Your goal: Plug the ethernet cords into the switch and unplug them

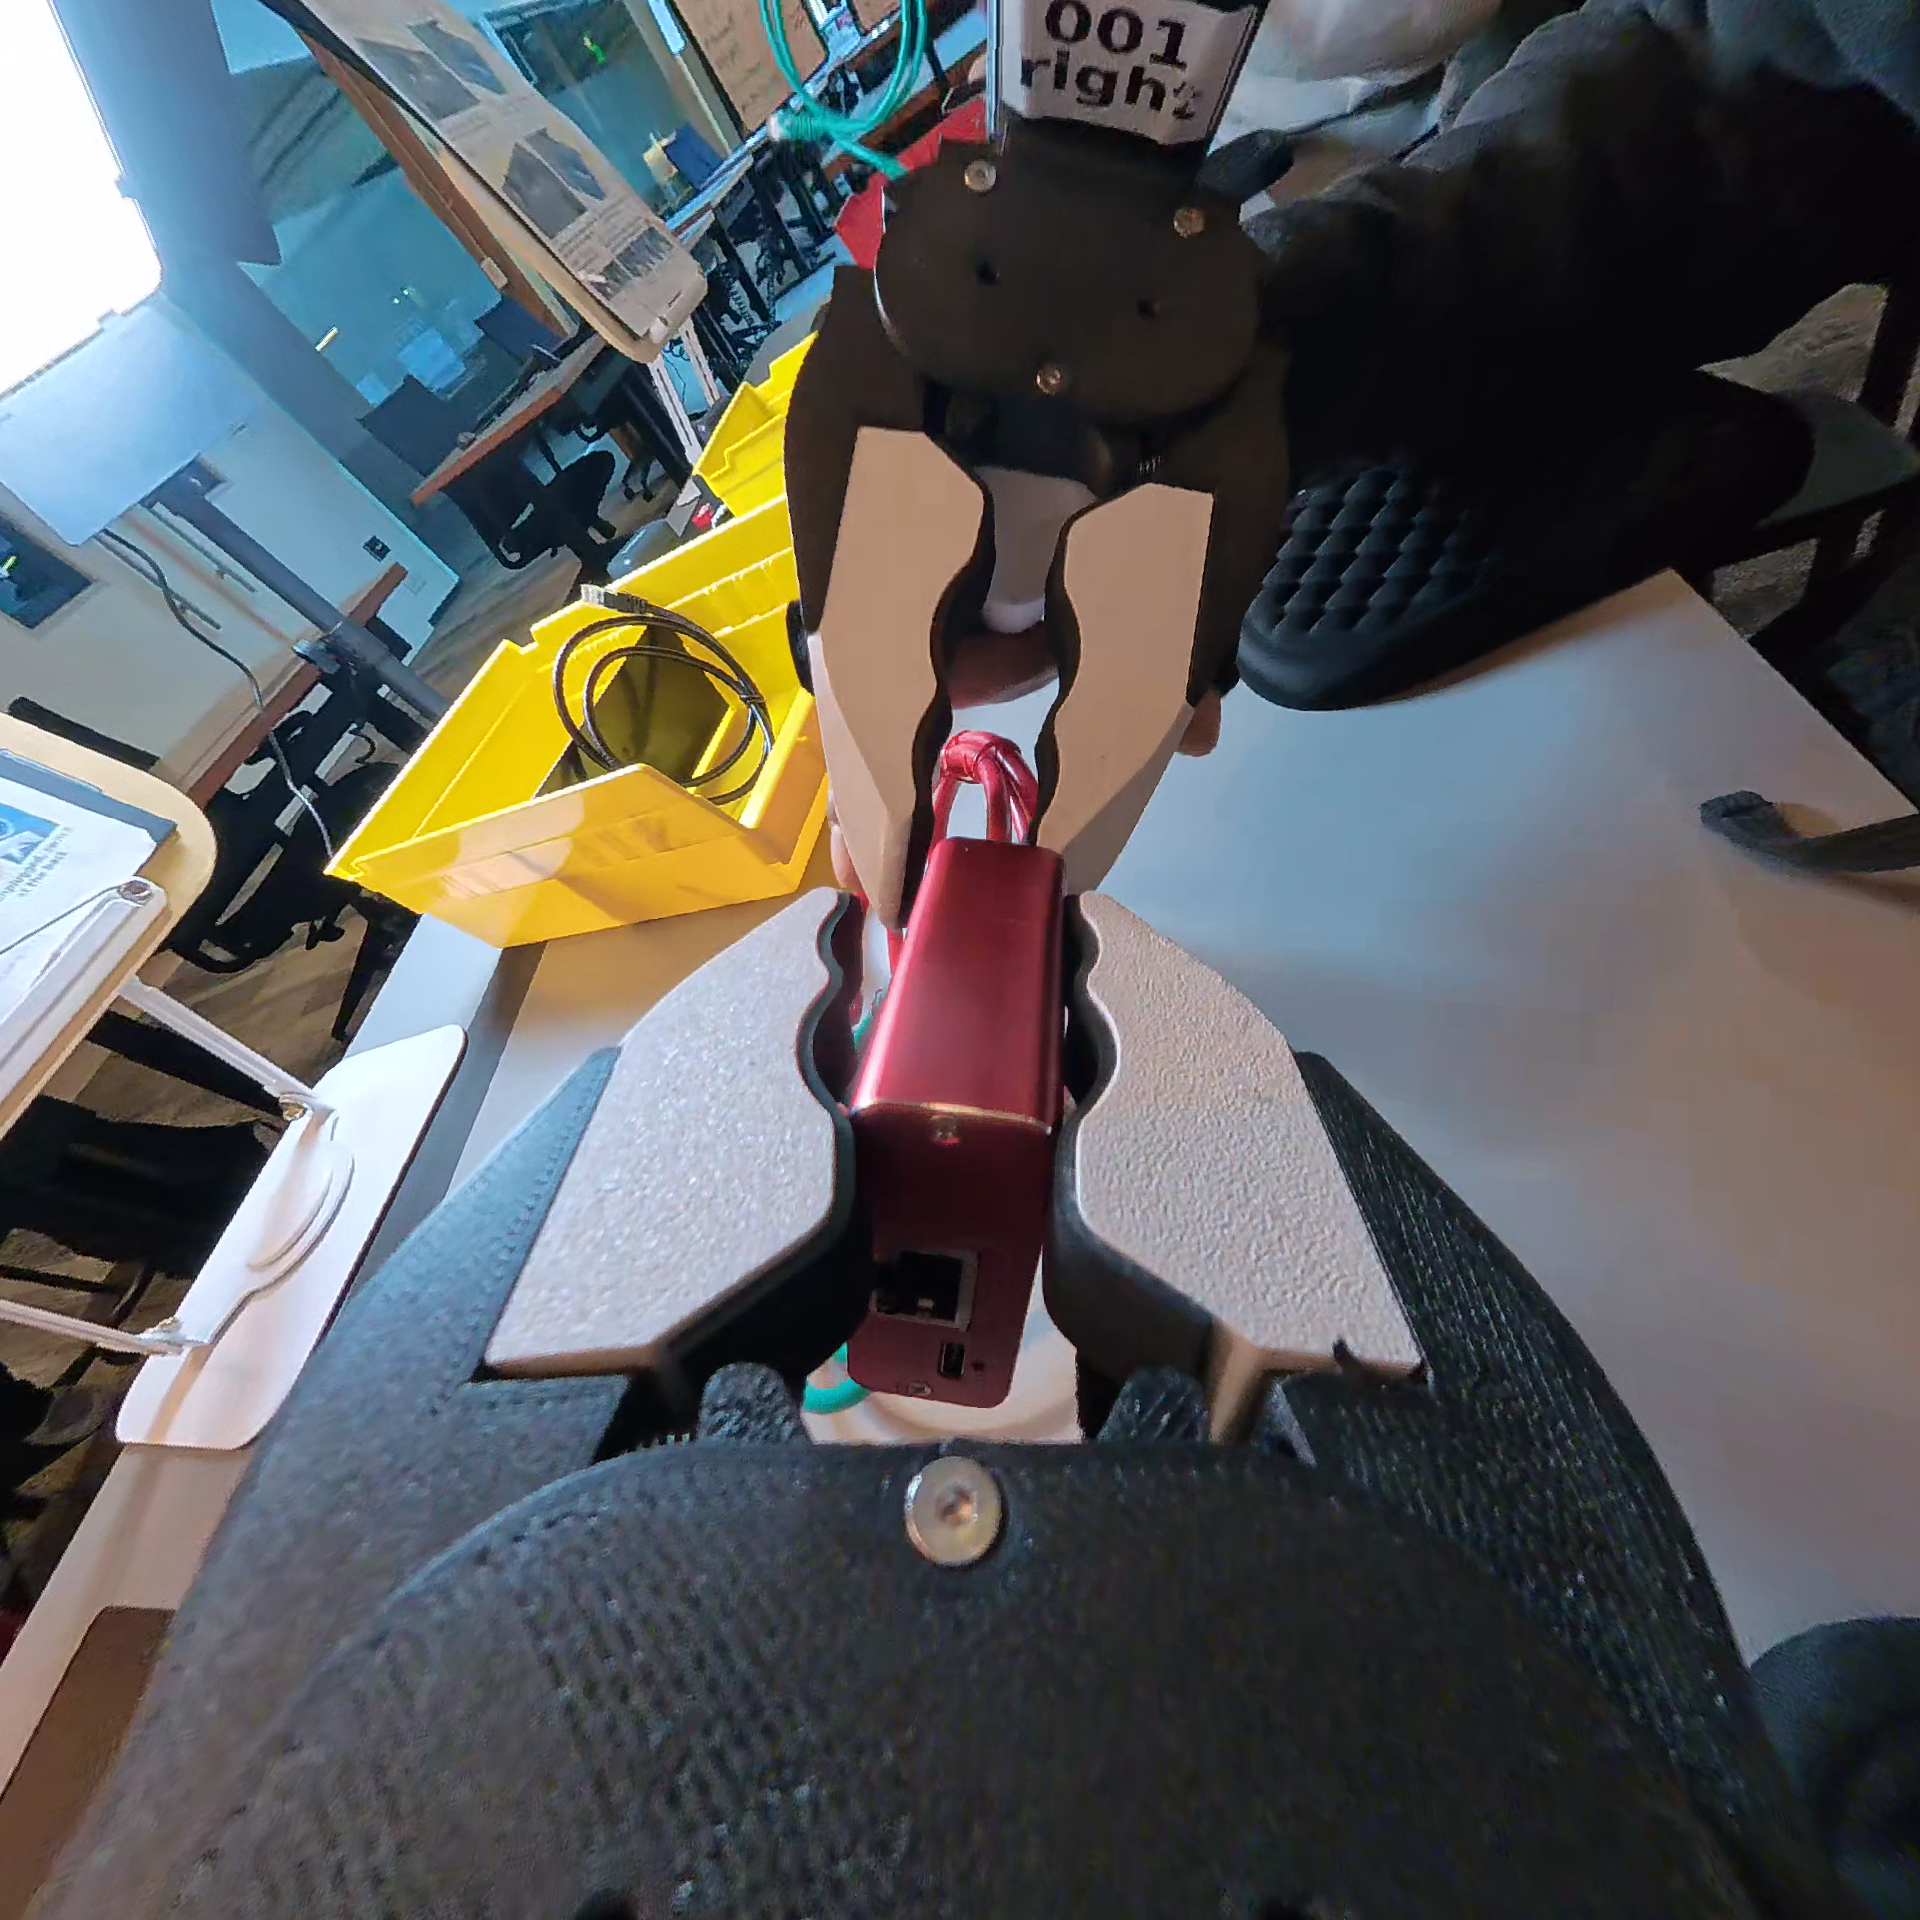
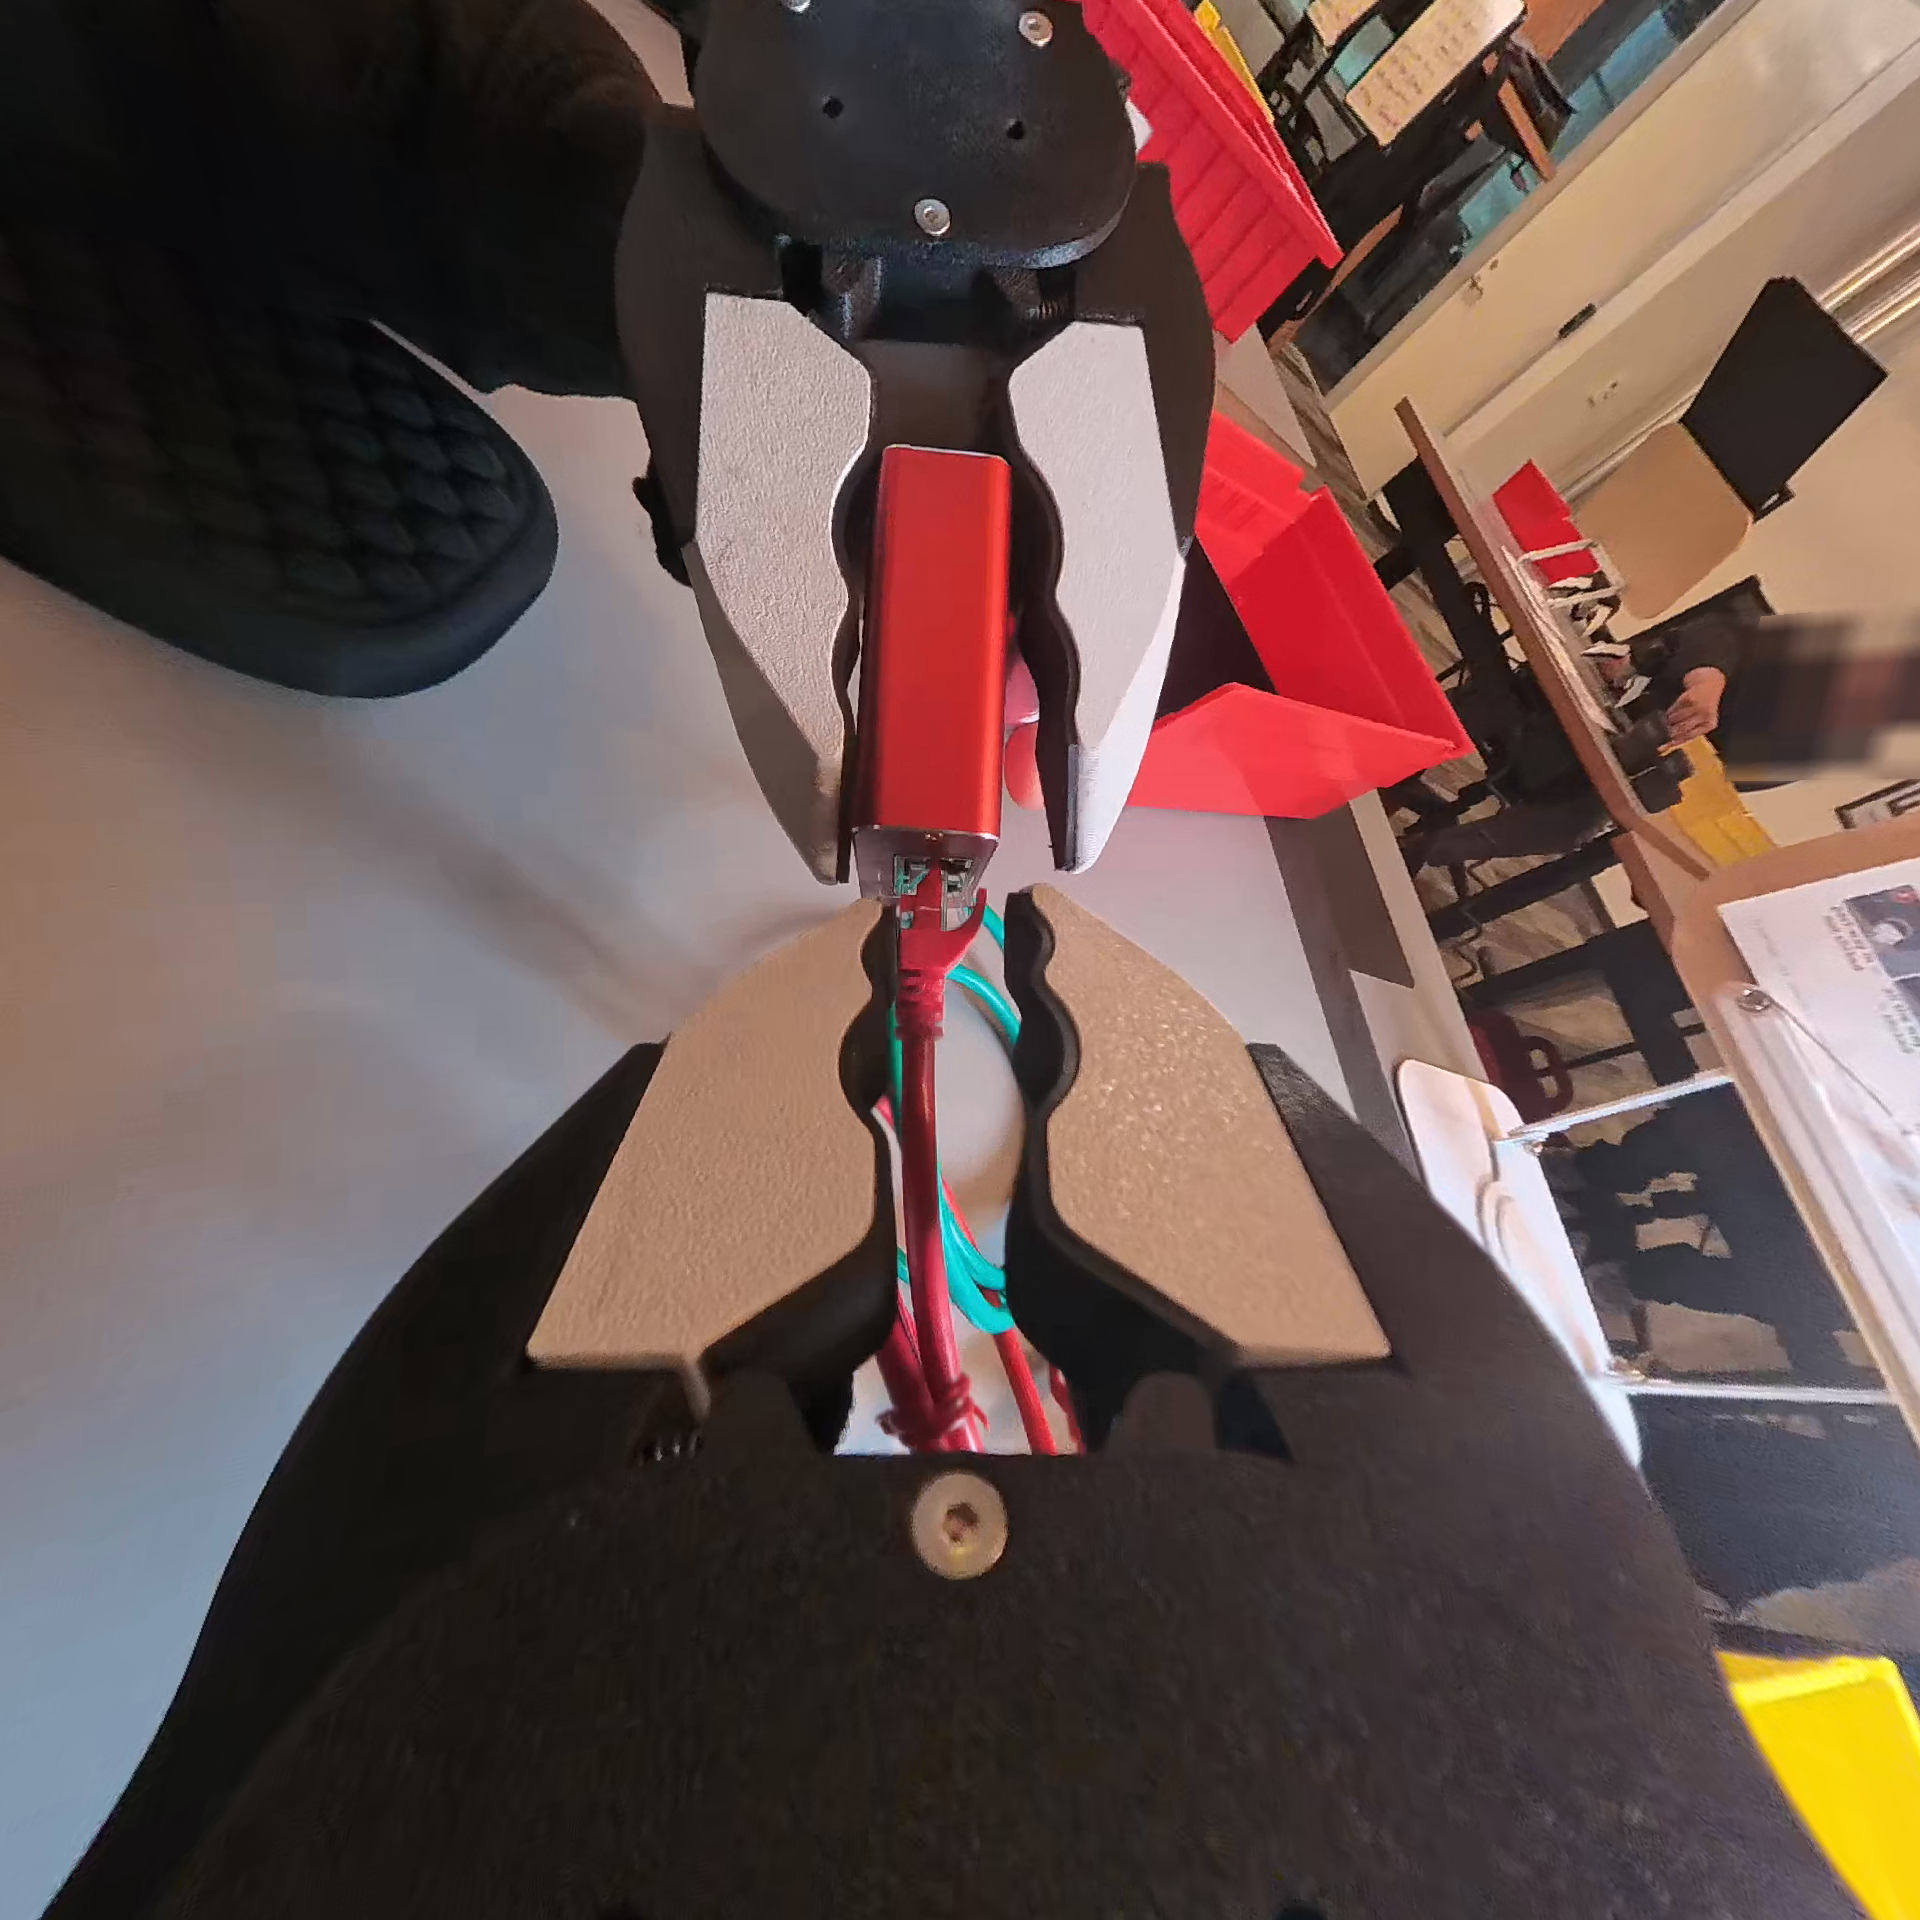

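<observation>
Two tools: left (image 1: 961, 1023) clamps red switch (image 1: 961, 1049); right (image 2: 940, 914) spread; white table (image 1: 1455, 1039); yellow bin (image 1: 582, 831).

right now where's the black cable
The black cable lies coiled inside the yellow bin, seen in the left wrist view on the left side of the table, left of the red switch and apart from it.

left wrist: close, faces right | right wrist: close, faces left | shared: red switch (image 1: 961, 1049) (image 2: 932, 655)
</observation>
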Available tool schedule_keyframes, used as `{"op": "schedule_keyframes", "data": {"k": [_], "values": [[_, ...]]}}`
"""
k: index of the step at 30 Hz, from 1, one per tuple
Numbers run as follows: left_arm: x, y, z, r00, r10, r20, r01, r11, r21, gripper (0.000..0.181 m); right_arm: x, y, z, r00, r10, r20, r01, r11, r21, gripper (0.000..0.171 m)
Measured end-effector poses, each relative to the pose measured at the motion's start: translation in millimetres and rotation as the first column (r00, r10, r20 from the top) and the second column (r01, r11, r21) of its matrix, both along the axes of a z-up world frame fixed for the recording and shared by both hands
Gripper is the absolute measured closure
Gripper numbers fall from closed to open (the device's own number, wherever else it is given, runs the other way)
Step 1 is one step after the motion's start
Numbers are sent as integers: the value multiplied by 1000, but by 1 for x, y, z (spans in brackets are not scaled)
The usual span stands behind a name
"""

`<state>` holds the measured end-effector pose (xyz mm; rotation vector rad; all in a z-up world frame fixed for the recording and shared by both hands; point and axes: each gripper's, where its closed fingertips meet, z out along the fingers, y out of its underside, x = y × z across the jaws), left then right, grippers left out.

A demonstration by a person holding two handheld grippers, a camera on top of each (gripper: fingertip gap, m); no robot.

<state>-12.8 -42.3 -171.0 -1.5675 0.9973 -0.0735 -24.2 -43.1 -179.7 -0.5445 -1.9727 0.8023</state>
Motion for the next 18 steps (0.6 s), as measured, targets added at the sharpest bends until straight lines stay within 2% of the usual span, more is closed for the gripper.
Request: {"op": "schedule_keyframes", "data": {"k": [4,6,8,10,14,18], "values": [[0,0,-2,1000,-6,8,6,1000,-2,144,-1,-1,-4,1000,-3,27,4,1000,-19,157],[-8,5,-11,999,40,-17,-41,998,-55,144,-1,5,-4,997,-50,61,49,999,15,157],[-18,10,-18,989,120,-89,-126,990,-62,149,-2,21,-2,983,-159,90,148,982,116,158],[-21,11,-14,977,171,-130,-180,982,-54,149,2,37,-4,957,-268,111,228,932,283,157],[-26,21,-26,903,264,-338,-283,959,-7,145,2,30,-7,942,-313,118,249,892,377,157],[-27,24,-43,848,277,-452,-291,956,40,153,2,28,-17,945,-313,92,243,864,441,157]]}}
